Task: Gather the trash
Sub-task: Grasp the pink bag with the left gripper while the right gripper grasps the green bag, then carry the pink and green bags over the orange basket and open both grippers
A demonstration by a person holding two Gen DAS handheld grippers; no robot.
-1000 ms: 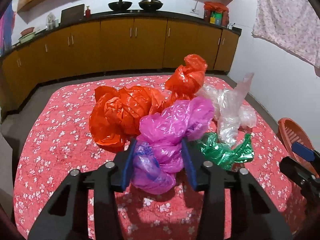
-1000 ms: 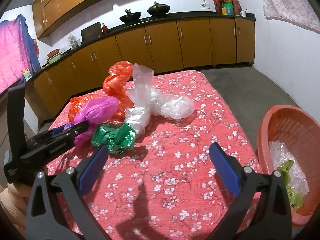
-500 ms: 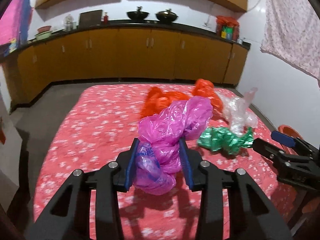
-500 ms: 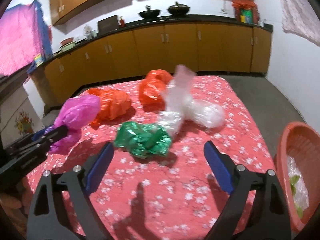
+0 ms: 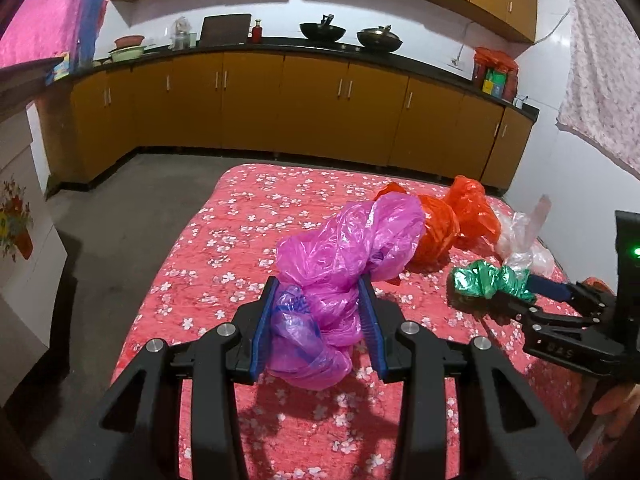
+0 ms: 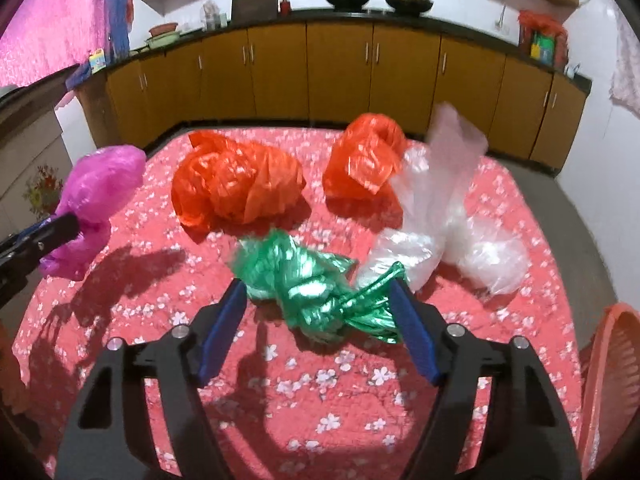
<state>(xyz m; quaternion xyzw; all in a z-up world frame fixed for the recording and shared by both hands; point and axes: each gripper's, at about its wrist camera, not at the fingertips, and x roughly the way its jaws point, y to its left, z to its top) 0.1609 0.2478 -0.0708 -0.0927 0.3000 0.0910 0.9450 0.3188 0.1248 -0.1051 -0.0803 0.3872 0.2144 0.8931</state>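
Pink bag (image 5: 344,264) hangs clamped in the left gripper (image 5: 320,320); the right gripper (image 6: 316,312) sits wide around the green bag (image 6: 308,280) on the tabletop (image 6: 340,380); pinch its knotted middle before lifting

A table under a red floral cloth (image 5: 248,240) fills the near floor. Beyond its far edge runs a row of yellow-brown cabinets (image 5: 312,108) topped by a black counter (image 6: 400,14). On that counter, above the table's far side, sit two dark woks (image 5: 322,31), a red bottle (image 5: 257,30) to their left, then a dark board (image 5: 226,27) leaning on the wall. At the counter's right end stand red and green packets (image 5: 494,74). A pink cloth (image 5: 44,12) hangs left of the counter, a pale floral cloth (image 5: 600,72) right of it
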